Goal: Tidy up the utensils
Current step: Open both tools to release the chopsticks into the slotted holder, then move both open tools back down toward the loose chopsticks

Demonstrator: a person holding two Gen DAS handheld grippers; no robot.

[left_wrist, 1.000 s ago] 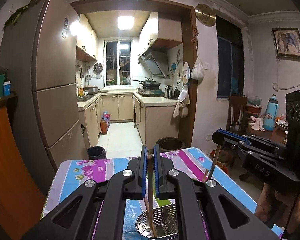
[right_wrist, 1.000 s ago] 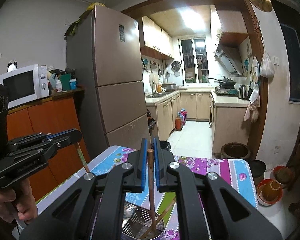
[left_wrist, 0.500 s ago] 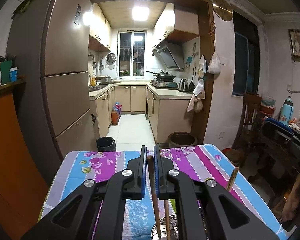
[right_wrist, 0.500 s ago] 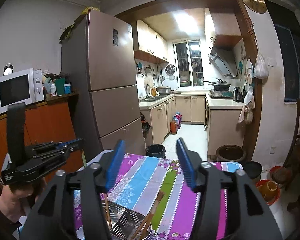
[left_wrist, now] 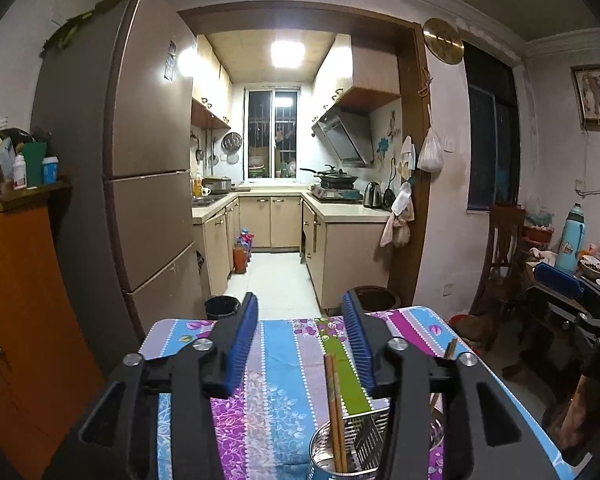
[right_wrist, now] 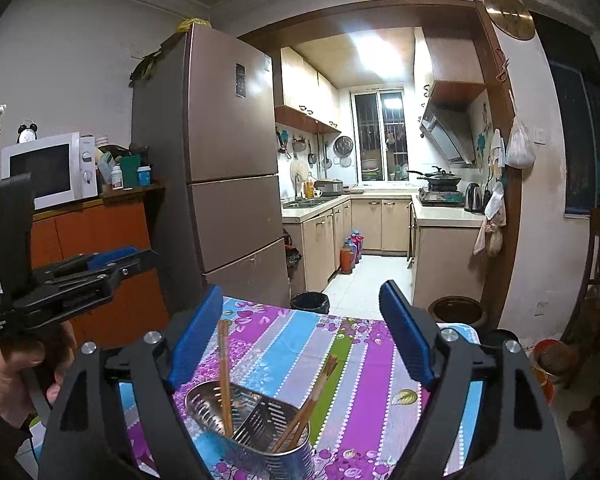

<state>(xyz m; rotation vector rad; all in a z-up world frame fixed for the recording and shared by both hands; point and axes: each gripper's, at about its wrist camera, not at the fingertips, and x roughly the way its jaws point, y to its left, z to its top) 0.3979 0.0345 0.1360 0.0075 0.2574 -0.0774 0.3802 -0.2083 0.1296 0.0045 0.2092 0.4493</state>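
Standing in a steel holder [right_wrist: 248, 428] at the near end of a striped tablecloth [right_wrist: 300, 344], two sets of chopsticks [right_wrist: 225, 376] lean apart, one pair upright at the holder's left side, the other [right_wrist: 308, 400] slanting toward its right rim across a perforated divider. The right gripper [right_wrist: 300, 328] hangs over the holder with its blue pads spreading wider; the left pair's tips rise into the gap between them but touch neither pad. In the left wrist view the left gripper [left_wrist: 302, 344] is also opening, its pads clear of the chopsticks [left_wrist: 334, 404] that stand in the holder [left_wrist: 340, 452] below and to the right of centre; nothing is gripped by either claw. A hand [right_wrist: 8, 380] at the left edge of the right wrist view carries the left gripper, level with the table's near left corner. The cloth's far edge ends short of a black bin [left_wrist: 220, 306] and a dark pot [left_wrist: 374, 298] on the floor. Beyond, a pale tiled aisle [left_wrist: 276, 276] runs open between the kitchen cabinets toward the window. A tall fridge [right_wrist: 224, 176] closes in the left side; a wooden chair [left_wrist: 500, 256] and cluttered table crowd the right.
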